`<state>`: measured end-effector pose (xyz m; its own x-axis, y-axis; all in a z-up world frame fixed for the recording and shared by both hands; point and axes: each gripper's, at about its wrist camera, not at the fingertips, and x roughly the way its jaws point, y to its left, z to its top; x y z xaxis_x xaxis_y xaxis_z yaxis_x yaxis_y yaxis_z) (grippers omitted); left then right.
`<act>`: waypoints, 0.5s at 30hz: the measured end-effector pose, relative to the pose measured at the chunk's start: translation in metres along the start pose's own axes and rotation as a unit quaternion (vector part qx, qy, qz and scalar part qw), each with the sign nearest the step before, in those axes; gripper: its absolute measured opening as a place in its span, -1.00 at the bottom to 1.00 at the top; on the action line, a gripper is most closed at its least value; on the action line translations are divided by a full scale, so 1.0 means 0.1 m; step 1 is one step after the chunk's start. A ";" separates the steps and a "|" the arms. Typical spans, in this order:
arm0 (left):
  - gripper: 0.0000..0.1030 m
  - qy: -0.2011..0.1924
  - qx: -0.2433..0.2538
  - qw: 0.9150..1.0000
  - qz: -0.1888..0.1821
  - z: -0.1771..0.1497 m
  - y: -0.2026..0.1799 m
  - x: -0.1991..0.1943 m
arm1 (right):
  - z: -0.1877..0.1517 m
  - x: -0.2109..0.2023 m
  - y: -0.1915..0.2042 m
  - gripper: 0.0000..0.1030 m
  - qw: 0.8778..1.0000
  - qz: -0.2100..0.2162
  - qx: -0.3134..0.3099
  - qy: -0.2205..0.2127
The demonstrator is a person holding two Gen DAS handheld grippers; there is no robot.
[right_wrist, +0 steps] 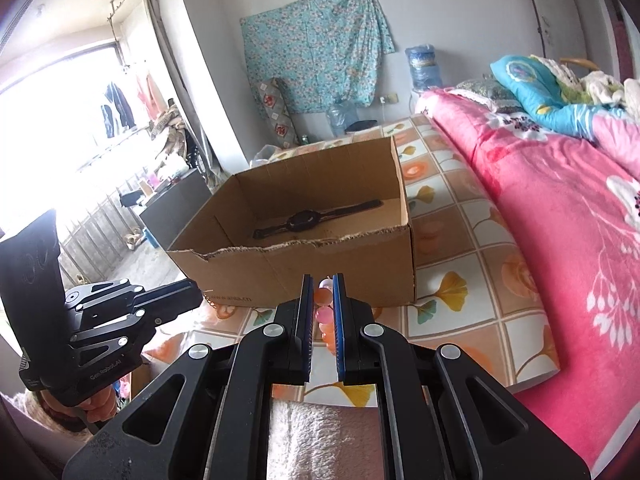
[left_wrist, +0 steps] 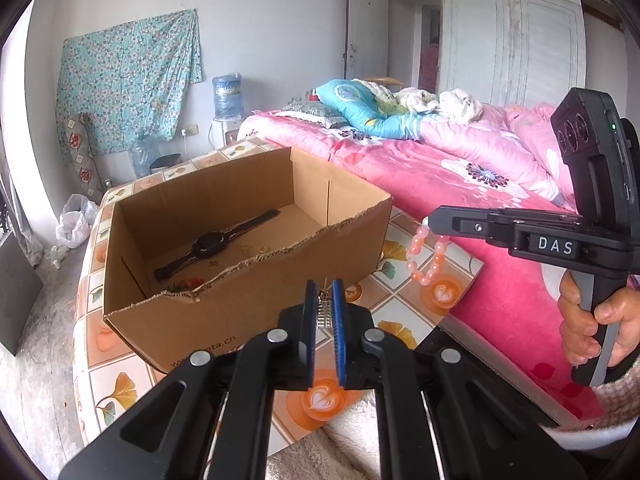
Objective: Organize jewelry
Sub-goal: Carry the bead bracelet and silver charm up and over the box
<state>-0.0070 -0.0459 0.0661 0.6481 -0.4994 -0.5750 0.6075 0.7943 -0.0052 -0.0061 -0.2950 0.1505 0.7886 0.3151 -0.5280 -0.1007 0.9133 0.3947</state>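
Beads hang from the right tongs (left_wrist: 427,222): a pink bracelet (left_wrist: 425,256) pinched at its top between the clenched pads, its loop dangling free above the tiled counter (left_wrist: 404,300), just beside the cardboard box (left_wrist: 248,280). The beads are round, glossy, pale pink to orange. The left tongs (left_wrist: 324,304) are clenched too, gripping a small silvery metal piece (left_wrist: 325,312) with fine ribbed links, held in front of the box's torn near wall. Inside the box a black wristwatch (left_wrist: 216,244) lies flat, strap stretched out, with small reddish bits (left_wrist: 188,285) near the front wall.
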 end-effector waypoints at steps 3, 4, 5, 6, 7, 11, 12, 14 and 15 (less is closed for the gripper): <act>-0.86 -0.018 0.001 1.000 -0.005 0.16 0.03 -0.10 | 0.16 -0.04 0.03 -0.86 1.000 0.018 -0.002 -0.012; -0.86 -0.024 0.001 1.000 -0.007 0.22 0.05 -0.12 | 0.21 -0.05 0.04 -0.86 1.000 0.022 -0.004 -0.016; -0.86 -0.028 0.000 1.000 -0.010 0.28 0.07 -0.14 | 0.27 -0.06 0.05 -0.86 0.999 0.027 -0.006 -0.020; -0.86 -0.032 -0.001 0.999 -0.012 0.35 0.10 -0.15 | 0.34 -0.06 0.06 -0.86 0.999 0.030 -0.009 -0.024; -0.86 -0.035 -0.002 0.999 -0.013 0.41 0.14 -0.16 | 0.41 -0.06 0.07 -0.86 0.999 0.034 -0.012 -0.028; -0.86 -0.040 -0.013 0.999 -0.018 0.71 0.31 -0.11 | 0.70 0.00 0.10 -0.86 0.998 0.049 -0.022 -0.040; -0.86 -0.041 -0.016 0.999 -0.018 0.77 0.36 -0.09 | 0.78 0.05 0.10 -0.86 0.998 0.053 -0.024 -0.037; -0.86 -0.042 -0.026 0.998 -0.025 0.87 0.47 -0.03 | 0.93 0.18 0.09 -0.86 0.998 0.059 -0.027 -0.023; -0.86 -0.039 -0.034 0.998 -0.027 0.91 0.53 0.02 | 1.01 0.27 0.08 -0.86 0.997 0.064 -0.029 -0.013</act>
<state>0.0682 -0.0368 0.1392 0.6502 -0.5661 -0.5067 0.6124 0.7852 -0.0915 0.0752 -0.3049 0.2152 0.7827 0.4231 -0.4564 -0.2354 0.8801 0.4123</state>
